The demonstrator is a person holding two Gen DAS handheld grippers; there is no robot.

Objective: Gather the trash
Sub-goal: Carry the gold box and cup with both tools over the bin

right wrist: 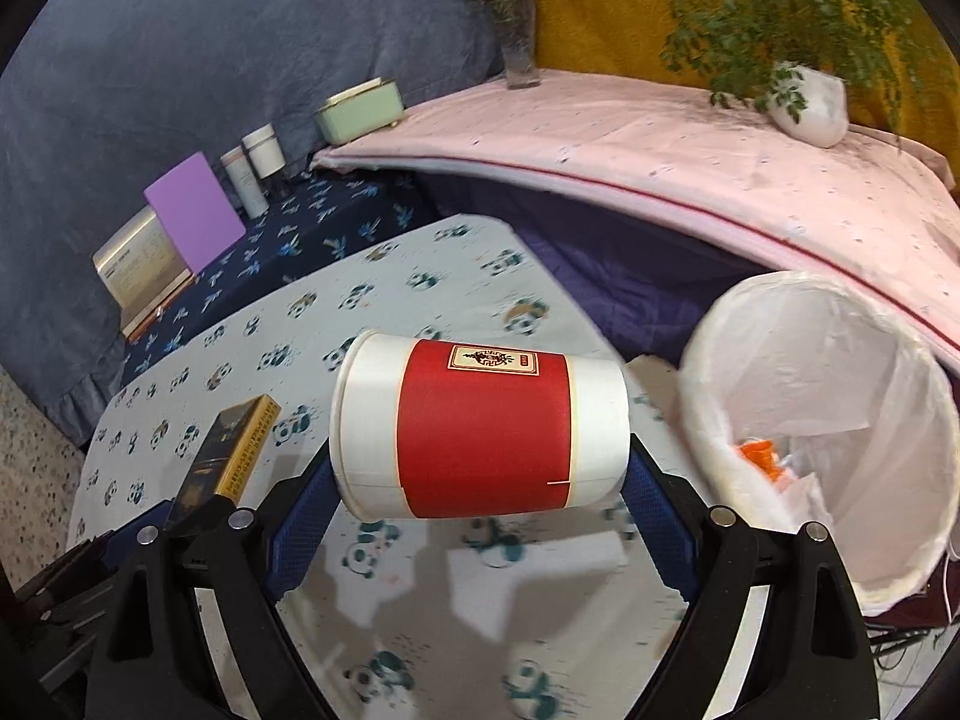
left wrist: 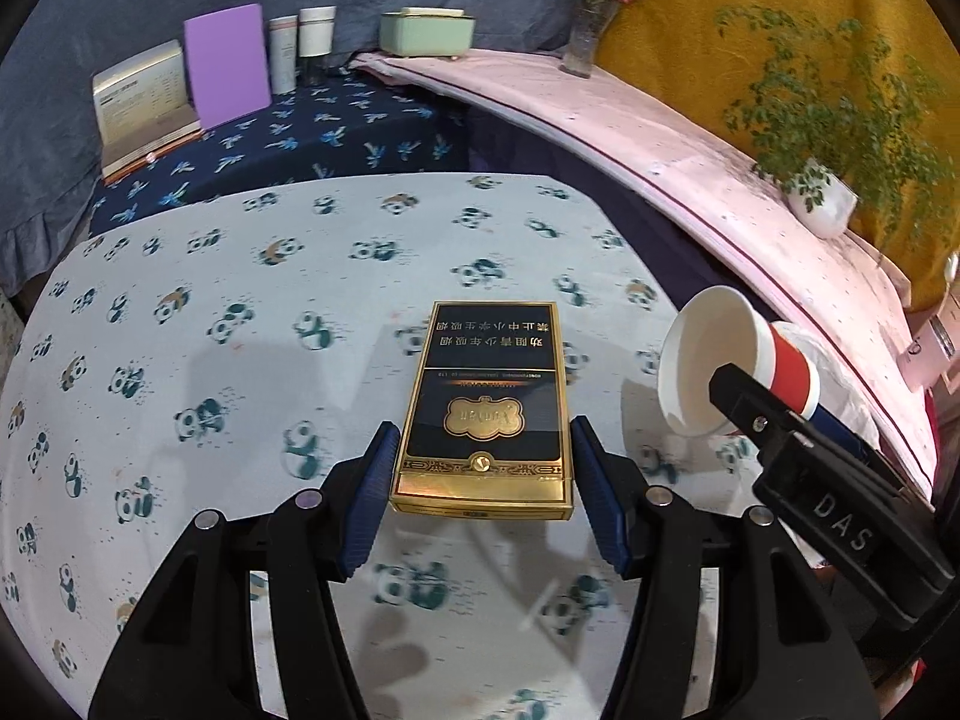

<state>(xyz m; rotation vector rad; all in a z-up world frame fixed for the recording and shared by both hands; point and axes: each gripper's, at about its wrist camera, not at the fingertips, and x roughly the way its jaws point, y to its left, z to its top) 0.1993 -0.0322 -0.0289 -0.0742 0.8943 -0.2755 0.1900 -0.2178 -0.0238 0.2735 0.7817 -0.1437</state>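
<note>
My left gripper (left wrist: 483,480) is shut on a gold and dark blue cigarette box (left wrist: 483,408), held flat above the panda-print table (left wrist: 210,330). The box also shows in the right wrist view (right wrist: 231,450). My right gripper (right wrist: 480,480) is shut on a red and white paper cup (right wrist: 480,426), held sideways above the table, its mouth to the left. The cup shows at the right of the left wrist view (left wrist: 732,369). A white-lined trash bin (right wrist: 834,420) stands just right of the cup, with orange and white scraps inside.
A pink-covered ledge (right wrist: 690,150) runs behind the table, with a potted plant (right wrist: 810,102), a flower vase (right wrist: 519,48) and a green box (right wrist: 357,111). A purple card (left wrist: 227,66), a calendar and jars stand on a dark blue cloth at the back left.
</note>
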